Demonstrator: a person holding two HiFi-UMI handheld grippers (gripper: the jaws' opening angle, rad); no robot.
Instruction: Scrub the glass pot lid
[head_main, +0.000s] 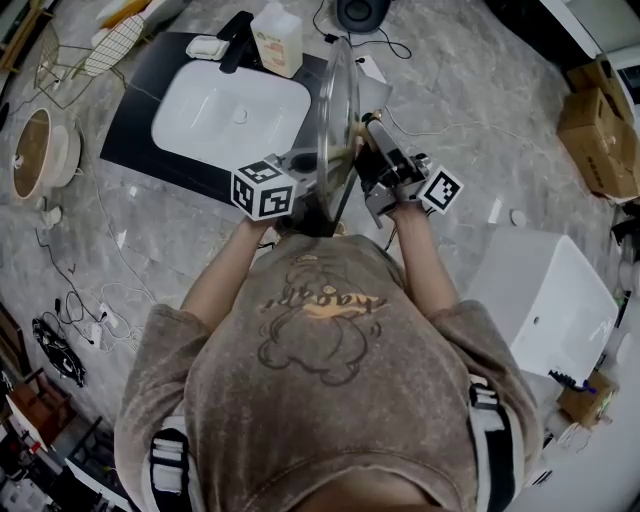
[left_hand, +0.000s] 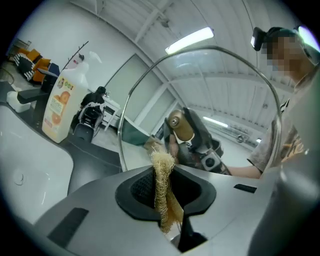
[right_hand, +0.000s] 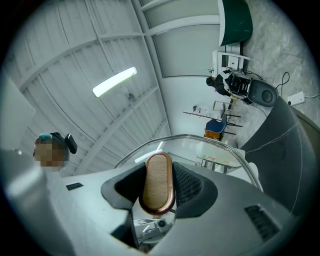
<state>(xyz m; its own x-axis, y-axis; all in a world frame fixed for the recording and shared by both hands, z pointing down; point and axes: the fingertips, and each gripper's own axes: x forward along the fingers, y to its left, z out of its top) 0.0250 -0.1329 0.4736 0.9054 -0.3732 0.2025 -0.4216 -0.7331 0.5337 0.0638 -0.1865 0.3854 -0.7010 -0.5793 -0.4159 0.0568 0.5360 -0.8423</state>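
Noted lid (head_main: 336, 110) held on edge, upright, in the air above the right edge of the sink (head_main: 230, 118); edge-on in the head view.

Read right tool (right_hand: 159, 192) as clamped on the knob (right_hand: 158, 180), one pad on each side of its wooden face, approaching from the right of the glass. Judged reason: holding by the knob carries the whole lid and leaves the glass clear for scrubbing.

Read left tool (left_hand: 167, 187) as closed on a strip of loofah (left_hand: 162, 167), fibres standing out past the pads toward the left face of the glass, the face opposite the knob. Cannot settle whether the fibres touch the glass or stop just short.

Judged reason for the opposed hold: pressing the loofah against a lid braced from the other side. Judged reason for working beside the sink: catching drips.

Logged bottle (head_main: 277, 40) at the far edge of the dark tabletop (head_main: 135, 135), just beside the tap (head_main: 235, 40); probably soap kept within reach.

Counted: one lid, one knob, one loofah strip, two tools, one sink, one bottle, one tap.
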